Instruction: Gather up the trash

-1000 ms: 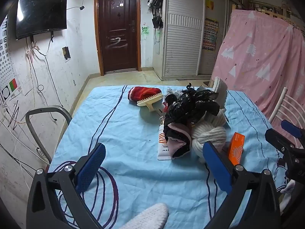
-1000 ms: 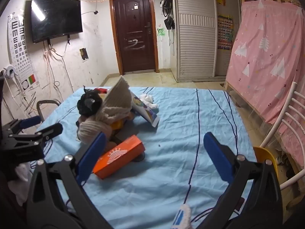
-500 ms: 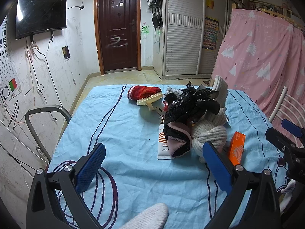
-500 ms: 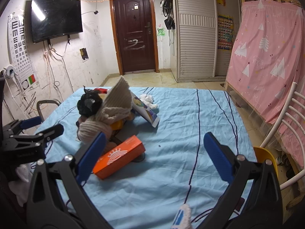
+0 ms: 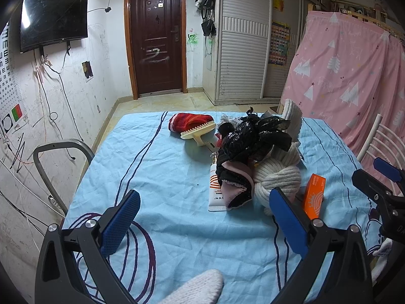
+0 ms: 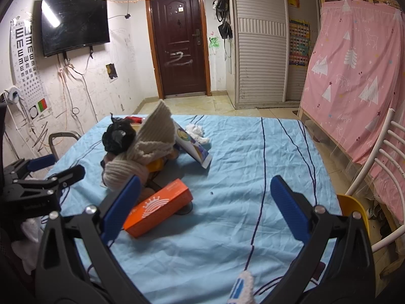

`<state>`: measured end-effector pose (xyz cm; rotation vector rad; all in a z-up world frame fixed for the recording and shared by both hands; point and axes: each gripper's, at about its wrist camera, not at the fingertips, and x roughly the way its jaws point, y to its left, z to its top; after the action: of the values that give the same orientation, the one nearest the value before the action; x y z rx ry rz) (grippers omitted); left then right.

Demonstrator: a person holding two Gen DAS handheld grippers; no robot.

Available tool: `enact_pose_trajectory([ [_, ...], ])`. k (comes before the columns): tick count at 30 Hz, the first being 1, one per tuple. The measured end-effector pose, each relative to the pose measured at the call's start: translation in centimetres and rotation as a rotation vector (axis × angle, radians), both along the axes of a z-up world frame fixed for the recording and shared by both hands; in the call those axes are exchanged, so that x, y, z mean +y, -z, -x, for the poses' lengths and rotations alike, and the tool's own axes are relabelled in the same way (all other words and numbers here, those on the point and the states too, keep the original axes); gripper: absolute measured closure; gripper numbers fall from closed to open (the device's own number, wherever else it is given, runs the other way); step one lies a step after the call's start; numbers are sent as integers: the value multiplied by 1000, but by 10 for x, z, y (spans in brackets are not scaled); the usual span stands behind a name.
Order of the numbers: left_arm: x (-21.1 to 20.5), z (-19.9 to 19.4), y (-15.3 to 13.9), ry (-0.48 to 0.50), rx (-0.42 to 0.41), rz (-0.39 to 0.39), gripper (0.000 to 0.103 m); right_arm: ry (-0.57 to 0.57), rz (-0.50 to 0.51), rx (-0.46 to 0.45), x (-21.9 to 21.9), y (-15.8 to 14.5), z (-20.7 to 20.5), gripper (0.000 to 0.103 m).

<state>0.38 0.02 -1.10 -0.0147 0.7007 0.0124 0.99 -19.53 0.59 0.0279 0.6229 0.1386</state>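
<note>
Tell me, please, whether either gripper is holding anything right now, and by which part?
Nothing is held. The left gripper and the right gripper are both open above the blue tablecloth, with nothing between the fingers.

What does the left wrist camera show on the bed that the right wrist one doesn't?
Left only: a red knit hat, a cream brush and a white tube.
Right only: a picture book, white tissue, a yellow chair.
Both: orange box, black bag, cream scarf, blue sheet; both grippers, left and right, open.
</note>
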Motion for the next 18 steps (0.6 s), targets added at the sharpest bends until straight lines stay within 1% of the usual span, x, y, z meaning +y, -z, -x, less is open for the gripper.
enact_pose_trajectory([
  [18,-1,-1,1,-1,2,-2,10,0,1,0,1,1,0,5],
])
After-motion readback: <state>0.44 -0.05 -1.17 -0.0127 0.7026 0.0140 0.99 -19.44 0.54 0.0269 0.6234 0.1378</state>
